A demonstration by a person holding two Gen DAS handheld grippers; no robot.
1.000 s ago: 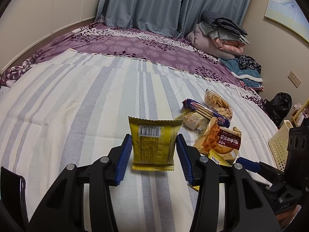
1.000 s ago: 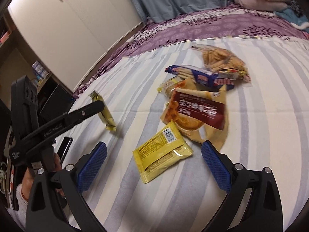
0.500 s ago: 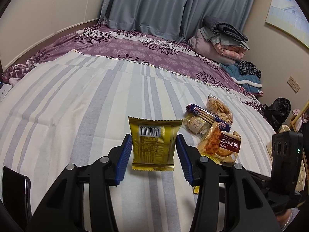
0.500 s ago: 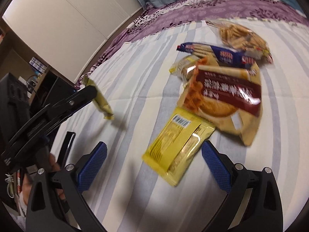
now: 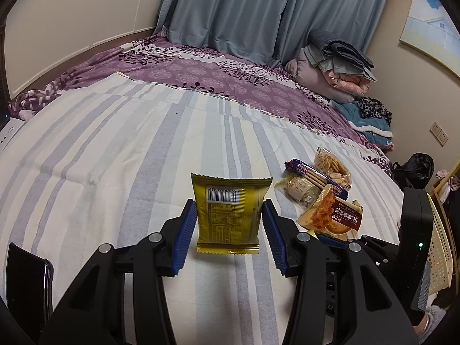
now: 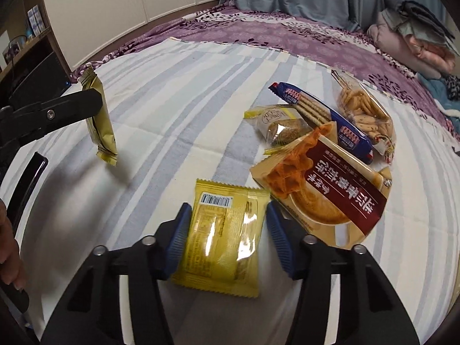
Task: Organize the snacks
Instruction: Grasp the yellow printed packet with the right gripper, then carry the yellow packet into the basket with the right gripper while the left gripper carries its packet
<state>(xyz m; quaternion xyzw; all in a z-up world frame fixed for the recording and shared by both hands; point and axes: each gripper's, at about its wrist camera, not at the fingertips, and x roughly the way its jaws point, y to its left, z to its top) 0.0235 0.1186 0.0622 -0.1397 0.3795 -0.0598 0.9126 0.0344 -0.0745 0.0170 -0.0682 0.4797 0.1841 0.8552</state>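
Observation:
My left gripper (image 5: 228,205) is shut on a gold snack packet (image 5: 231,195), held upright above the striped sheet; the right wrist view shows that same packet (image 6: 100,120) at the left. My right gripper (image 6: 227,210) points down at a yellow packet (image 6: 224,235) lying flat on the bed. Its jaws are closing, and the blue pads (image 6: 179,230) touch both sides of the packet. Just right of it lies a tan and maroon waffle bag (image 6: 330,198). Behind that are a blue cracker pack (image 6: 325,118), a clear biscuit bag (image 6: 362,109) and a small wrapped cake (image 6: 276,126).
A black phone (image 5: 26,281) lies at the bed's near left edge. A cream perforated basket (image 5: 437,247) stands off the bed at the right. Folded bedding (image 5: 333,66) is piled at the far right corner. A hand (image 6: 8,247) shows at the left border.
My right gripper moved over the yellow packet, rolled square to it, and its wide-open jaws closed onto the packet's sides. The left gripper kept still with the gold packet.

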